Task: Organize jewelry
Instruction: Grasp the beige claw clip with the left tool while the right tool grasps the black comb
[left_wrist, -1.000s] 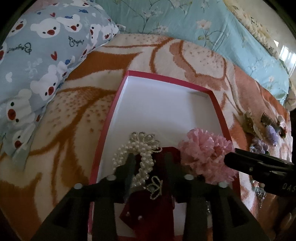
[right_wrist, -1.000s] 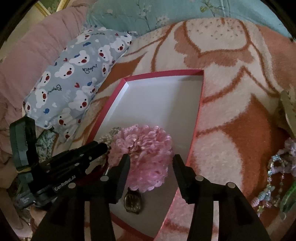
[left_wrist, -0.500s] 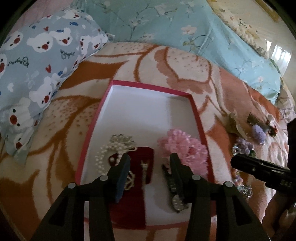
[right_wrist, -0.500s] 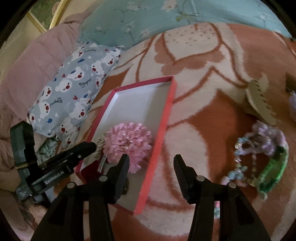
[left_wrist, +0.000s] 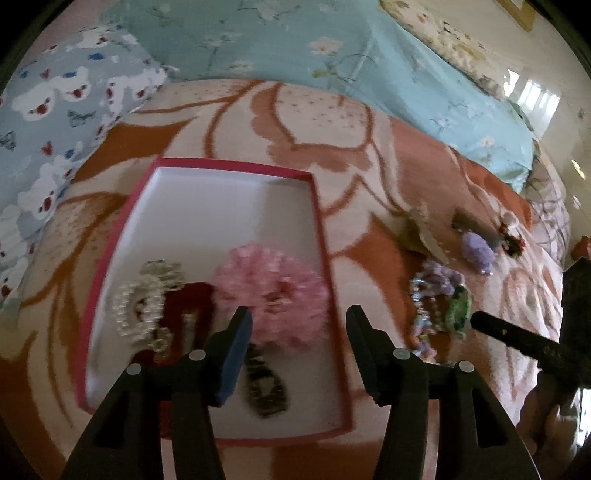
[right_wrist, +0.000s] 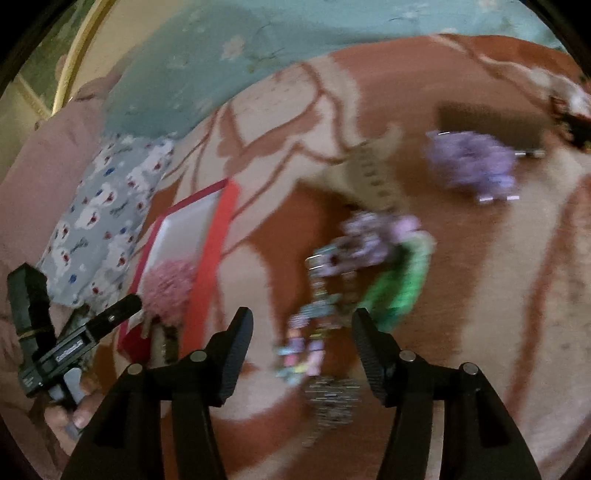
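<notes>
A red-rimmed white box (left_wrist: 314, 206) lies on the blanket. It holds a pearl piece (left_wrist: 147, 299), a dark red pouch (left_wrist: 192, 302), a pink pompom (left_wrist: 273, 291) and a watch (left_wrist: 266, 391). My left gripper (left_wrist: 297, 350) is open and empty above the box's near right part. My right gripper (right_wrist: 301, 354) is open and empty above a pile of beaded bracelets (right_wrist: 317, 310) with a green bangle (right_wrist: 402, 284), to the right of the box (right_wrist: 210, 254). The pile also shows in the left wrist view (left_wrist: 436, 302). Both views are blurred.
A purple hair clip (right_wrist: 476, 166), a beige claw clip (right_wrist: 369, 173) and a dark comb (right_wrist: 487, 125) lie further right on the orange and cream blanket. A bear-print pillow (left_wrist: 55, 110) and a blue floral pillow (left_wrist: 295, 44) lie behind the box.
Both grippers have swung right and pulled back from the box. The right one left the pink pompom in the box and now hangs over the bracelet pile.
</notes>
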